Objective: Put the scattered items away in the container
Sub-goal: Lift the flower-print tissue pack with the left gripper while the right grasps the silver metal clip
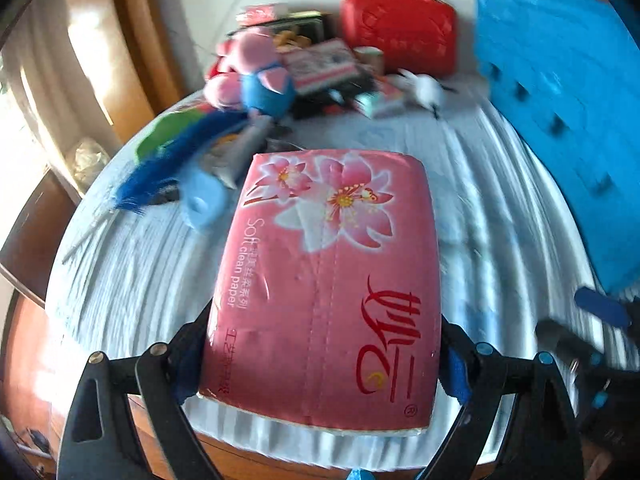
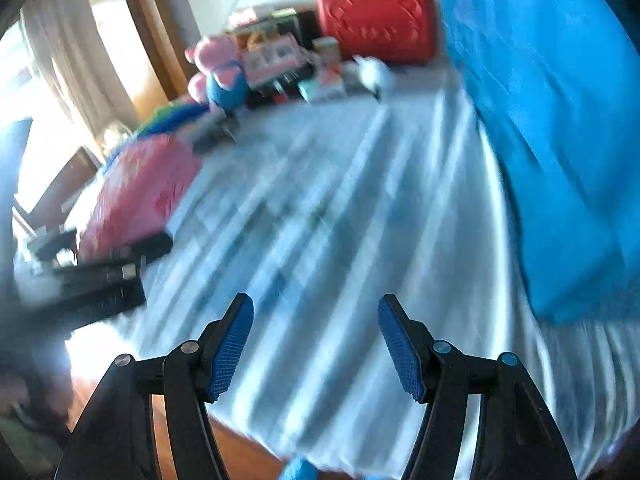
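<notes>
- Tissue pack [image 1: 324, 288], pink with a flower print, fills the centre of my left wrist view, clamped across its near end between the two fingers of the left gripper [image 1: 320, 364]. Jaws are spread wide and pressing on both side edges.
- From the blur and the pack's tilt I judge it is in the air over the striped cloth [image 1: 480, 184], not resting on it; I cannot confirm a gap.
- Blue basket [image 1: 560, 120], with slotted walls, fills the right edge of both views. I take it as the container.
- Right gripper [image 2: 316, 344] is well open and holds nothing; only cloth shows between its pads [image 2: 232, 352].
- Step in hand, as I judge it: carry the pack to the right and over the basket's rim.
- To do it well: keep the squeeze steady, since soft wrap can slip; lift the far end clear of the wall before crossing; release only once the pack is inside.
- The right gripper's tip shows at the lower right of the left view, in the path; I would move it aside first.
- Remaining clutter, upper centre: pink plush toy [image 1: 256, 68], red handbag [image 1: 400, 36], small boxes [image 1: 320, 64], and a blue feathery item [image 1: 176, 160] at left.
</notes>
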`<state>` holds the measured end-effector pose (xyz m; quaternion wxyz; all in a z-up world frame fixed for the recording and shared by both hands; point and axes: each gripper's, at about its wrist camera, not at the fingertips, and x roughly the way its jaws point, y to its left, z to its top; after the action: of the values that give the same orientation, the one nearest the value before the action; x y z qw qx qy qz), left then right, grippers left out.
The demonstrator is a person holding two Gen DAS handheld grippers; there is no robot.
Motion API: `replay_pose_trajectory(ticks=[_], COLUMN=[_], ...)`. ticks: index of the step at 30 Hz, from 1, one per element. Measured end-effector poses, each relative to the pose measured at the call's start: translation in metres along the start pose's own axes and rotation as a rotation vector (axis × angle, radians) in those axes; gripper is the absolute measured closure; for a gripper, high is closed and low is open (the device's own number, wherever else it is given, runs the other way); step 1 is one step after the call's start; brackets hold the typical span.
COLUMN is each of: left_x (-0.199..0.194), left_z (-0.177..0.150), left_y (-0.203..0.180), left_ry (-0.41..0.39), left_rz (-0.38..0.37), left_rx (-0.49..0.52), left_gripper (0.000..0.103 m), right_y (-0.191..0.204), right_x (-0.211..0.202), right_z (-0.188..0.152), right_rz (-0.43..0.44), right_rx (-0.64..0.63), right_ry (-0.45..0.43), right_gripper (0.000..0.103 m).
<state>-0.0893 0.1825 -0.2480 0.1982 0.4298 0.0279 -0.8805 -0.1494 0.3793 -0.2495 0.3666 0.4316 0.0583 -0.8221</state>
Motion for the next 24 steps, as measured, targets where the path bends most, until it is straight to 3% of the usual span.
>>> replay_pose_trajectory(ticks=[6,10,15,24], left_x=[0.015,0.044,0.077,0.147], left_z=[0.046,0.083,0.108,0.127], left_y=[0.035,0.059,0.099,0.145], left_ry=[-0.040,-0.060,-0.036,0.033], left_rz=[0.017,0.095,0.173,0.159], left_rx=[-0.064,-0.103,-0.159,-0.175], left_gripper=[0.011,0.011,0.011,0.011], right_y=[0.040,0.051,0.081,0.126], right_x=[0.021,0.061,0.135,0.252], right_z=[0.073,0.118,0.164,0.198], right_rz=[0.005,0.048,0.103,0.115], right_rx=[-0.054,-0.094,-0.140,-0.149], right_ry=[-0.079,-0.075,0.021,0.208], right_gripper=[0.037,0.037,0.037,0.037])
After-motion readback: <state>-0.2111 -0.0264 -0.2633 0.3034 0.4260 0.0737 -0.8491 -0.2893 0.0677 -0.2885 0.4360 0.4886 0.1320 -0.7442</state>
